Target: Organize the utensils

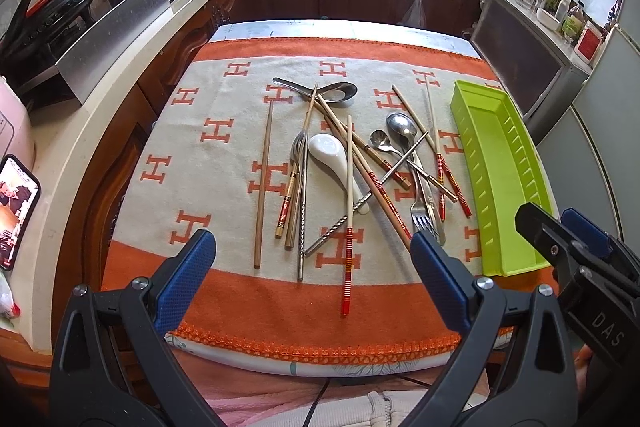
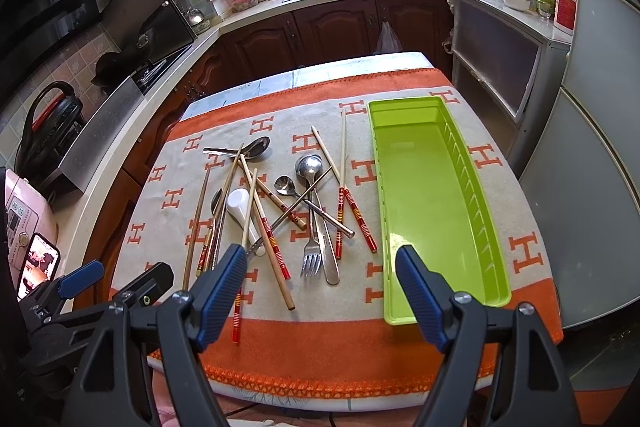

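- Left wrist view: left gripper (image 1: 312, 259) gapes wide, empty, above tangled utensils (image 1: 352, 163) on the tabletop (image 1: 168, 131).
- Right gripper (image 2: 320, 281) likewise wide, empty.
- Green tray (image 2: 432, 195) holds nothing; sorting looks unstarted, next picking one chopstick.

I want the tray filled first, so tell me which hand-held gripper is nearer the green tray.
Right. The right hand-held gripper hovers open at the green tray's near end, one finger in front of it. The left hand-held gripper, also open, sits further left, facing the utensil pile.
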Motion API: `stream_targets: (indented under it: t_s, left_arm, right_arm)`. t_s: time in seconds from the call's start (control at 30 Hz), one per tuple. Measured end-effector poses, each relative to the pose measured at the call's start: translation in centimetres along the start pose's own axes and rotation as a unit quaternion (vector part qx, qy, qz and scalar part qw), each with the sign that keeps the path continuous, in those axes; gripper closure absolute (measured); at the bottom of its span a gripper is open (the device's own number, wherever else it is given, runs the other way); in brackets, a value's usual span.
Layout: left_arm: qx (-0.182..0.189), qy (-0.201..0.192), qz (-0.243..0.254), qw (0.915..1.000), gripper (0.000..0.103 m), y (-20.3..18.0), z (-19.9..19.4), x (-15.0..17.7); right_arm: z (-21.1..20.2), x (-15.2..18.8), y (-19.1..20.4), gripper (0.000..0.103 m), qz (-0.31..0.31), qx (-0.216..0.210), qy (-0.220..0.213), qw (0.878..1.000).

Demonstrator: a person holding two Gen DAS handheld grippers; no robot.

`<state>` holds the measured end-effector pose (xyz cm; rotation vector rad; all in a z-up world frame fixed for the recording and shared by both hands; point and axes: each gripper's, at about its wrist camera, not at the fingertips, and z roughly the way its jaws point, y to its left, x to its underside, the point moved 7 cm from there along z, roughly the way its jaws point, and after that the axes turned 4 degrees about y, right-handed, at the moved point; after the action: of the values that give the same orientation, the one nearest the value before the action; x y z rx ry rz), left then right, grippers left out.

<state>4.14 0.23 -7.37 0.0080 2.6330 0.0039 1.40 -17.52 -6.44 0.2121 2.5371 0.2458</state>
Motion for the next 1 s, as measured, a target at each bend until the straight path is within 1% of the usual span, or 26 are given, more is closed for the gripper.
stream_targets:
  t_s: [1.0]
  left_arm:
    - [0.001, 0.002, -0.001, 1.0, 0.006, 0.07, 0.05, -0.04]
  right_arm:
    - [0.3, 0.22, 0.11, 0.026, 0.002, -0.004, 0.005, 1.0]
